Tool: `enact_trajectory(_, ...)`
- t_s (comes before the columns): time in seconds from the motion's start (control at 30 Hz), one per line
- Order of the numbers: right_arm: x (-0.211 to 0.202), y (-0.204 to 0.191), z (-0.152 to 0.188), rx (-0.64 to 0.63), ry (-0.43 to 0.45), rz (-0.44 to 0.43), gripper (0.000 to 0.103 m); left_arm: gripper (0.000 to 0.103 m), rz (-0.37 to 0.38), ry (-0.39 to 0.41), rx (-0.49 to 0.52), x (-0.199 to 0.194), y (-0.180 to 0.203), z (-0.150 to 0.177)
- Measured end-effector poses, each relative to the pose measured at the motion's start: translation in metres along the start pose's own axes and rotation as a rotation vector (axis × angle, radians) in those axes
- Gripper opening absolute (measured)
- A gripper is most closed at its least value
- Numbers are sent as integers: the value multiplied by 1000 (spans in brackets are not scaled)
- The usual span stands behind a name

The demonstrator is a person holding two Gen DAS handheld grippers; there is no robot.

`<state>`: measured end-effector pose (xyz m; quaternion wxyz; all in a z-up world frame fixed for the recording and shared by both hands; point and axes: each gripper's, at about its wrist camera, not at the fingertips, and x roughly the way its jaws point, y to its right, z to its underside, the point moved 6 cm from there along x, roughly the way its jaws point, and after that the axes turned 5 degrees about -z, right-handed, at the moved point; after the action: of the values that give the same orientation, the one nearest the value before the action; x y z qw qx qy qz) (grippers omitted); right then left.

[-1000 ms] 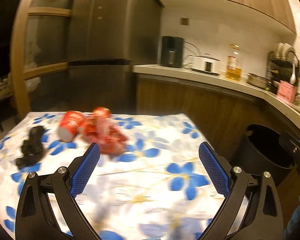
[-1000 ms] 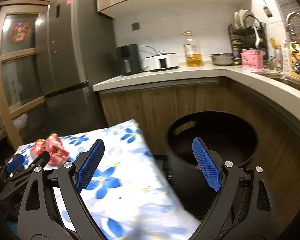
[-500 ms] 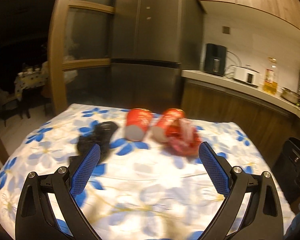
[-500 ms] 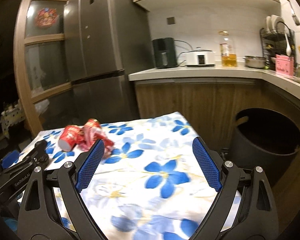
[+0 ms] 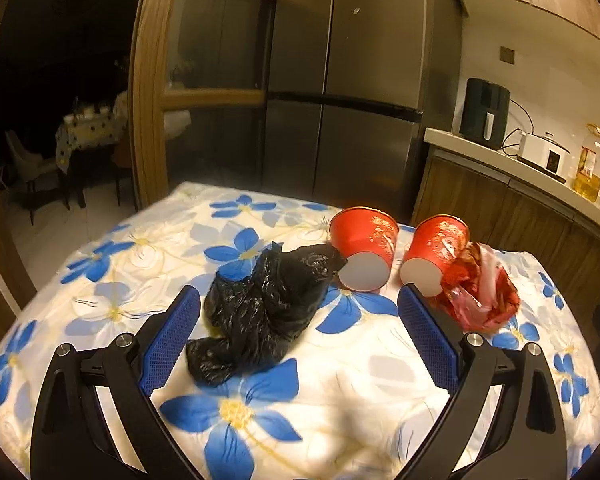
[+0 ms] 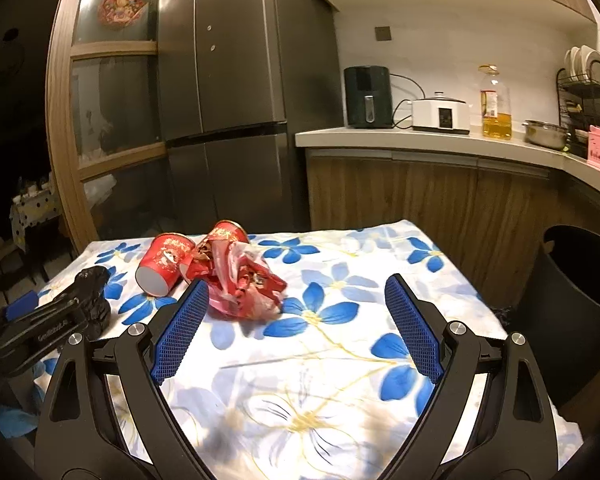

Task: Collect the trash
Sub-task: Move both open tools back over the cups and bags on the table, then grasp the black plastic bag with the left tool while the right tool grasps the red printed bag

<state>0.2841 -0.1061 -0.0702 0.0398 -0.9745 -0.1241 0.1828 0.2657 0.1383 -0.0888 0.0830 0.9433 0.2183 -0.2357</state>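
Observation:
A crumpled black plastic bag (image 5: 264, 308) lies on the flowered tablecloth (image 5: 340, 392), partly between the blue pads of my open left gripper (image 5: 298, 322). Behind it two red paper cups lie on their sides, one (image 5: 364, 252) touching the bag, the other (image 5: 434, 252) beside a crumpled red wrapper (image 5: 480, 300). In the right wrist view my right gripper (image 6: 296, 316) is open and empty; the red wrapper (image 6: 244, 280) lies near its left pad, with a red cup (image 6: 164, 262) and the black bag (image 6: 92, 284) further left. The left gripper (image 6: 36, 328) reaches in at the left edge.
A black trash bin (image 6: 576, 304) stands on the floor right of the table. Behind are a steel fridge (image 6: 228, 92), a wooden glass door (image 5: 152, 92) and a counter (image 6: 440, 140) with appliances, an oil bottle and a dish rack.
Both views have swung left and closed in on the table. The black bag now sits between the left gripper's pads, and the red wrapper has come near the right gripper's left pad.

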Motion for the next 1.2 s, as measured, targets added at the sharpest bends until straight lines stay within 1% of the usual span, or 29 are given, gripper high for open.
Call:
enact_trajectory(0.17, 23, -10, 0, -7, -16, -11, 88, 94, 1, -30, -1, 19, 3, -4)
enact_trajectory(0.23, 33, -15, 0, -7, -24, -18, 87, 90, 8, -49, -3, 26, 3, -3)
enact_trajectory(0.3, 42, -18, 1, -6, -34, -22, 87, 89, 14, -71, -20, 32, 1, -1)
enact_trajectory(0.43, 57, -24, 3, -7, -47, -22, 85, 80, 25, -110, -51, 41, -4, 3)
enact_trajectory(0.5, 64, -26, 3, -6, -55, -23, 85, 73, 29, -141, -63, 47, -5, 6)
enact_trajectory(0.53, 66, -27, 4, -7, -58, -23, 84, 66, 29, -151, -66, 49, -6, 8)
enact_trajectory(0.57, 69, -28, 4, -8, -61, -23, 84, 58, 32, -169, -72, 52, -7, 10)
enact_trajectory(0.6, 71, -29, 5, -9, -65, -22, 83, 53, 37, -181, -77, 54, -7, 12)
enact_trajectory(0.63, 73, -29, 5, -9, -68, -21, 82, 43, 41, -189, -84, 56, -9, 13)
enact_trajectory(0.67, 76, -29, 6, -9, -75, -21, 81, 36, 46, -192, -92, 56, -10, 13)
enact_trajectory(0.73, 80, -30, 7, -8, -83, -22, 78, 27, 63, -189, -107, 55, -12, 14)
enact_trajectory(0.77, 81, -30, 8, -7, -87, -22, 76, 21, 69, -186, -112, 55, -12, 14)
enact_trajectory(0.83, 84, -30, 8, -4, -96, -22, 70, 11, 72, -177, -117, 52, -14, 14)
enact_trajectory(0.93, 88, -30, 9, -2, -103, -24, 68, 8, 86, -154, -125, 42, -16, 12)
enact_trajectory(1.07, 95, -28, 11, 8, -124, -26, 63, 7, 86, -93, -104, 22, -15, 5)
enact_trajectory(1.17, 103, -26, 14, 26, -157, -34, 57, 7, 91, -62, -92, 10, -12, 1)
enact_trajectory(1.2, 106, -25, 16, 31, -171, -39, 52, 7, 96, -58, -93, 8, -12, 0)
